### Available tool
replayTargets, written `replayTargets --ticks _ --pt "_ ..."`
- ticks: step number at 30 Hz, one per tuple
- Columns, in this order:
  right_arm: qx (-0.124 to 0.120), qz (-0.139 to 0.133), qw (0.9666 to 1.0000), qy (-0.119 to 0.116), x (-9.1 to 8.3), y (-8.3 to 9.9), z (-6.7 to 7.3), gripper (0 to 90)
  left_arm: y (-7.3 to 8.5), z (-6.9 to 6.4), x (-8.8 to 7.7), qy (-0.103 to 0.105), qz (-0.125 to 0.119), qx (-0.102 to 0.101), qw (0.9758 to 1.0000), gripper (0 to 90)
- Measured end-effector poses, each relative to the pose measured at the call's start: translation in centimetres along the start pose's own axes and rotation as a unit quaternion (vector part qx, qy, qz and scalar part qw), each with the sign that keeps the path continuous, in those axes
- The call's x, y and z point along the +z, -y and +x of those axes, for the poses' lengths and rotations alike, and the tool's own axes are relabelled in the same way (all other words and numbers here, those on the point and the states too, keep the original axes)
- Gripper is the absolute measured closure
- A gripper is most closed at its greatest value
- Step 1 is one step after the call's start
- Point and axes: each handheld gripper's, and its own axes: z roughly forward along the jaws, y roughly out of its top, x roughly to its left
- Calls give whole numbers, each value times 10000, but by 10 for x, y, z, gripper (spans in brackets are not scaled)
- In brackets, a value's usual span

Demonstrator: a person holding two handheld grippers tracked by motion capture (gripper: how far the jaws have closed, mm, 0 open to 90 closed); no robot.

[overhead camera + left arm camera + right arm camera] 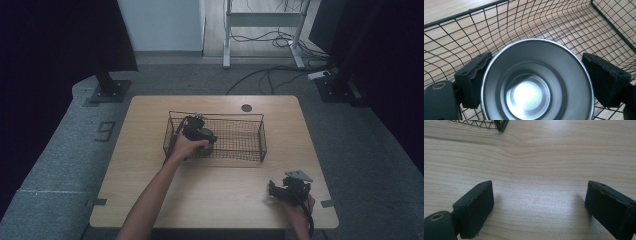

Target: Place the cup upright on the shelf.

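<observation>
We see the left forearm reaching up and forward across the wooden bench (150,165), its hand (184,148) wrapped around the left gripper (202,134) at the near-left end of the black wire basket (250,131). The gripper sits inside the basket, pointing to the right along it. In the left gripper view, its two black jaws press against opposite sides of a shiny metal cup (537,82), one at each flank of the rim, so the cup is gripped. We look straight into the cup's open mouth, down to a bright bottom; basket mesh lies behind and below it.

The right hand (296,206) rests low at the bench's near-right corner, well apart from the basket, holding the right gripper (539,207) with its grey plate (298,175) on top. Its jaws stand wide apart over bare wood, nothing between them. A basket corner shows at the upper left of the right gripper view.
</observation>
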Motion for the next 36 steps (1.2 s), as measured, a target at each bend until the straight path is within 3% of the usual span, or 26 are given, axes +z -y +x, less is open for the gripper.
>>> replayTargets --ticks 8,15,18,26,34,36 --pt "0 -1 10000 0 0 0 0 83 -2 0 -17 57 -336 14 9994 103" --pt "-1 1 10000 0 0 0 0 83 1 -3 -45 186 -758 148 9968 100" --pt "0 1 10000 0 0 0 0 83 4 -3 -53 211 -824 192 9962 101" --pt "-1 0 10000 3 0 0 0 83 23 -8 -86 292 -1156 390 9921 102" --pt "3 3 10000 3 0 0 0 83 51 -10 -99 373 -1252 426 9905 107" --pt "6 5 10000 4 0 0 0 83 59 -10 -101 270 -1290 477 9901 120"
